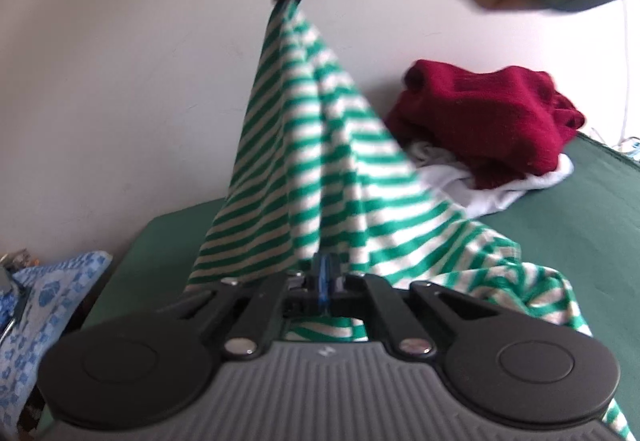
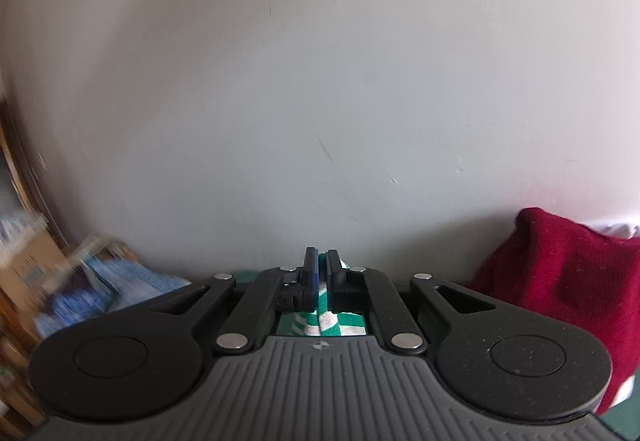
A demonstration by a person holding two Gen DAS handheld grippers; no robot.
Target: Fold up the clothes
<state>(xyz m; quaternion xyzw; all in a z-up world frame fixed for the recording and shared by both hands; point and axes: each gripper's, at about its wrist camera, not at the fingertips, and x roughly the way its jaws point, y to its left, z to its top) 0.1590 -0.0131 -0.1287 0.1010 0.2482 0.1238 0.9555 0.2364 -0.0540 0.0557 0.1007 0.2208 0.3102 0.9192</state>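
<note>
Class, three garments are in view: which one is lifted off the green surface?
The green-and-white striped garment; it hangs stretched upward, while the dark red one and the white one lie piled.

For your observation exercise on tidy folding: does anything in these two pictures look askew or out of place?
Yes. The red garment lies crumpled on white clothes, unfolded, on the green surface. The striped garment hangs twisted, pinched by the left gripper and the right gripper.
</note>
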